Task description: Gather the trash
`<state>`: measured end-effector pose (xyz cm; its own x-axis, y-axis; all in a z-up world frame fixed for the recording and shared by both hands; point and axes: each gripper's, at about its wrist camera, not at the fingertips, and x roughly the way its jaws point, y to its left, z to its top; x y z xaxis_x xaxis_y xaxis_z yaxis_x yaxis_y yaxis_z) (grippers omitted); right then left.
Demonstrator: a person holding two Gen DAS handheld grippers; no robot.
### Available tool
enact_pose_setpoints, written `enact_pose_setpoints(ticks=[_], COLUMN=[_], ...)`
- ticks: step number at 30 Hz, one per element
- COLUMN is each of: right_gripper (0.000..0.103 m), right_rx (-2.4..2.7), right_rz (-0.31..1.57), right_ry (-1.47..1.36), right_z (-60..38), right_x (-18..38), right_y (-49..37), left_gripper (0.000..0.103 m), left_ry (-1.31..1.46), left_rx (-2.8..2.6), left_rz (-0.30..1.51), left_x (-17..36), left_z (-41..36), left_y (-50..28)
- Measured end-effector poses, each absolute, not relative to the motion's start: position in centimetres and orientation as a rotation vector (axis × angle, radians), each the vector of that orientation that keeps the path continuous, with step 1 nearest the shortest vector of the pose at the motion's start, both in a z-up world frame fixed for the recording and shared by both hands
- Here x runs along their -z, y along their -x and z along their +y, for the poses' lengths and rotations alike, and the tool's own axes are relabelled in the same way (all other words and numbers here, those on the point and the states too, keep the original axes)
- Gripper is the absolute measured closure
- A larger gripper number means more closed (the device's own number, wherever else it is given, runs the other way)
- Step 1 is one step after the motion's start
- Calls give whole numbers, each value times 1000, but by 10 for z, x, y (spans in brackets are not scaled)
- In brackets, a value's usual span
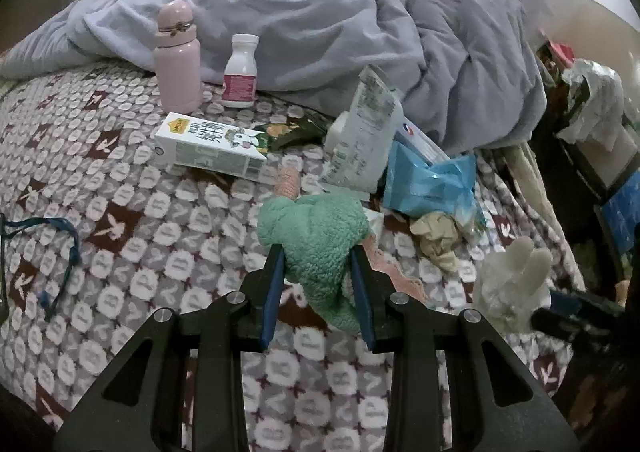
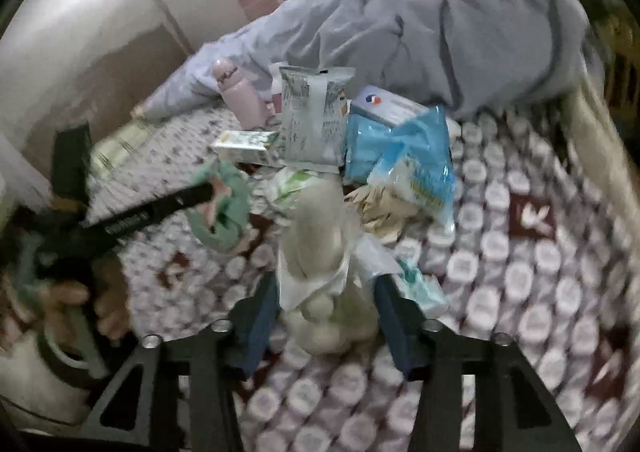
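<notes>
Left tongs (image 1: 318,268) pinching green fuzzy cloth (image 1: 316,236); right tongs (image 2: 326,308) part-open, gripping whitish glove (image 2: 320,252). I'm keeping both squeezes firm, lifting clear of bed (image 1: 140,252).

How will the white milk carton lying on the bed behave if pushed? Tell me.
The milk carton lies flat on its broad side, so it would probably slide, not roll or tip. Its crisp edges suggest stiffness. The patterned blanket looks fuzzy and may drag. Full or empty cannot be told.
</notes>
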<state>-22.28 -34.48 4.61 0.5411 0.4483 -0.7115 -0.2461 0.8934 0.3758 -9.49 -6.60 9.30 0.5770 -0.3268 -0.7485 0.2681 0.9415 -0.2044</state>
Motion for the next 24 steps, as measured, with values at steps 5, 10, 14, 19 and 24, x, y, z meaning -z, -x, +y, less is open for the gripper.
enact_pose_setpoints(ticks=[5, 10, 14, 19, 24], right_gripper=[54, 54, 54, 54, 68], right_rx=[-315, -197, -161, -181, -219], right_rz=[891, 917, 945, 977, 966], right_ry=[-198, -160, -195, -115, -110], right_z=[-372, -393, -405, -390, -374], right_x=[-53, -45, -37, -20, 0], right_y=[231, 224, 220, 209, 187], left_gripper=[73, 73, 73, 73, 73], left_ry=[63, 49, 42, 27, 22], left_rx=[353, 366, 374, 384, 390], left_rz=[876, 850, 850, 851, 856], left_x=[-98, -107, -109, -109, -111], left_z=[-71, -75, -79, -86, -91], left_y=[98, 101, 102, 105, 106])
